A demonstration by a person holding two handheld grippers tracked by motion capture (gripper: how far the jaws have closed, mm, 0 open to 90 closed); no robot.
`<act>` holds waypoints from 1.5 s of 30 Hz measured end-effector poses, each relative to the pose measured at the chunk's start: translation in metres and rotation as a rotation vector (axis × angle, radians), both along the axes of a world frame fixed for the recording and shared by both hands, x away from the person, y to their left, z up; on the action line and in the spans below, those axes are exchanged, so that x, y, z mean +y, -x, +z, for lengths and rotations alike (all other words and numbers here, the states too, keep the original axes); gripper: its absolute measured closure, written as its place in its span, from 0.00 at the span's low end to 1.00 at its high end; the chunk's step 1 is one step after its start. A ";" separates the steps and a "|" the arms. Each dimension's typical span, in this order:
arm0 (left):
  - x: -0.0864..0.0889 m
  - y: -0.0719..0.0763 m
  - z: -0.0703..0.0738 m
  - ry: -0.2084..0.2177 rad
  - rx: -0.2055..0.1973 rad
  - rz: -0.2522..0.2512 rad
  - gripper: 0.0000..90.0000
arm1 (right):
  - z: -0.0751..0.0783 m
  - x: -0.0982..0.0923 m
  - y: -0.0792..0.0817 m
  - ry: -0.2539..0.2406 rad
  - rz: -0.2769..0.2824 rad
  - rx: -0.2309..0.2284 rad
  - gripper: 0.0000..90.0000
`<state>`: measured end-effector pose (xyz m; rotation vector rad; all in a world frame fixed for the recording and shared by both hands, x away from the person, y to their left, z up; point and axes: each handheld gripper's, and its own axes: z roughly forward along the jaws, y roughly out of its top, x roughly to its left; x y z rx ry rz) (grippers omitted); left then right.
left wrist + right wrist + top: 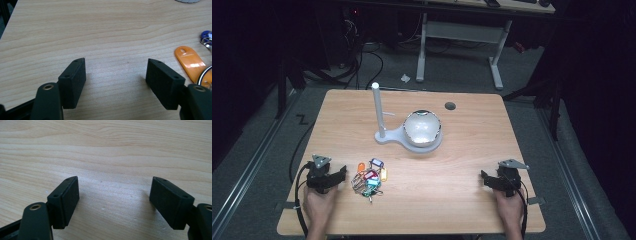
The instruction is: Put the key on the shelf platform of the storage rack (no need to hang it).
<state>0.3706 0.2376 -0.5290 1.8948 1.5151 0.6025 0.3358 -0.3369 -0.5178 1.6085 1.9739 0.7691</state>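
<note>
nearest, at the surface's front edge: left gripper in a hand at the left, jaws spread wide, nothing between them, bare wood under them in the left gripper view. right gripper held at the far right, well apart from the rest, jaws likewise spread and empty over bare wood. just beside the left gripper, toward the middle: bunch of key tags lying flat on the surface, with an orange tag close to one jaw, not touching. farther back, mid-surface: white stand with upright post, its base joined to a shiny round dome. beyond that, small dark hole near the far edge.
</note>
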 end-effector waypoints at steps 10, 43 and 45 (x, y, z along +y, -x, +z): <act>0.000 0.000 0.000 -0.001 0.002 -0.003 0.34 | 0.000 0.000 0.000 -0.001 0.000 0.000 0.27; -0.002 0.001 0.002 0.043 0.006 -0.014 0.38 | 0.000 0.000 0.000 0.000 0.000 0.001 0.27; -0.002 0.002 0.003 0.049 0.007 -0.018 0.40 | 0.000 0.000 0.000 0.000 0.000 0.001 0.27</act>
